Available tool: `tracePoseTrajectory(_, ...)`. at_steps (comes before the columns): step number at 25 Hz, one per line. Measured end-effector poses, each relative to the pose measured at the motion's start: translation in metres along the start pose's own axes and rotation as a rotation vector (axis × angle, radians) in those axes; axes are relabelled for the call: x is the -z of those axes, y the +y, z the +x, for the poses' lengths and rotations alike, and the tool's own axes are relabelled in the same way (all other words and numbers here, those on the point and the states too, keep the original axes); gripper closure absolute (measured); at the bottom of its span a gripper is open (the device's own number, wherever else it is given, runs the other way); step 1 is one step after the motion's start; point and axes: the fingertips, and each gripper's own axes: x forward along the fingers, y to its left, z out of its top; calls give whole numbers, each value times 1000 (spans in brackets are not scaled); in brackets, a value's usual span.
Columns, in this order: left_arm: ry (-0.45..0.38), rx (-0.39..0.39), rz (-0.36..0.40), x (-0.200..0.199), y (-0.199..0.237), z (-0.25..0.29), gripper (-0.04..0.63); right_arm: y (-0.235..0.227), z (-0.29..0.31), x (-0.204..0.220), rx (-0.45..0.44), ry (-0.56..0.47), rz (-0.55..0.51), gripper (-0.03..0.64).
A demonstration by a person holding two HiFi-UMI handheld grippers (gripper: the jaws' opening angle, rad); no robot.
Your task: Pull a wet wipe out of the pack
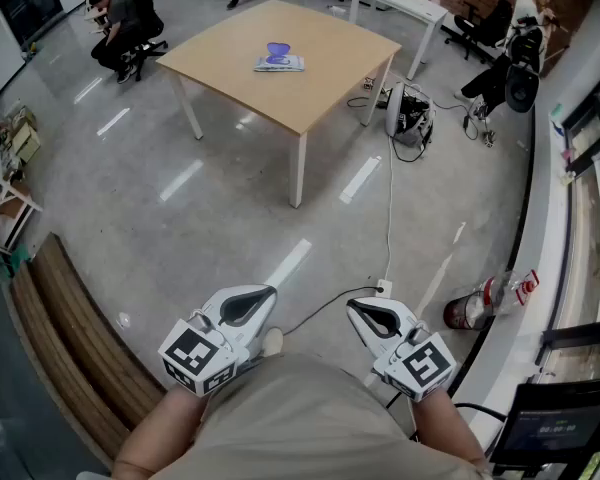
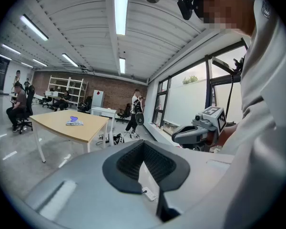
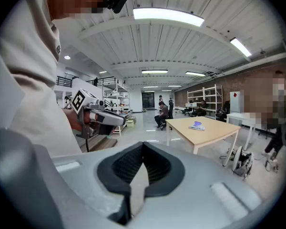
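The wet wipe pack (image 1: pixel 279 61), flat and pale with a purple top, lies on a light wooden table (image 1: pixel 320 68) far across the floor from me. It also shows small in the left gripper view as the pack (image 2: pixel 75 121) and in the right gripper view as the pack (image 3: pixel 197 125). Both grippers are held close to my body, well short of the table. My left gripper (image 1: pixel 248 303) is shut and holds nothing; its jaws meet at the tip (image 2: pixel 144 144). My right gripper (image 1: pixel 375 318) is likewise shut and empty (image 3: pixel 143 144).
A red fire extinguisher (image 1: pixel 485 301) lies on the floor at the right by the window wall. A white cable (image 1: pixel 388 218) runs to a floor socket. A wooden bench (image 1: pixel 70 338) lies at the left. A white desk (image 1: pixel 400 3) and seated people are beyond the table.
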Motion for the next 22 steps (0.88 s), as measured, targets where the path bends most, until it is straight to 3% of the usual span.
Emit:
tracePoseTrajectory(5,-1,6,20,-1,0,-2,591,3,1,-3,15,17,-24,615)
tracePoseTrajectory(22,6,11,-20,7,9,-1,591,7,10,0,-14,21,-20,615)
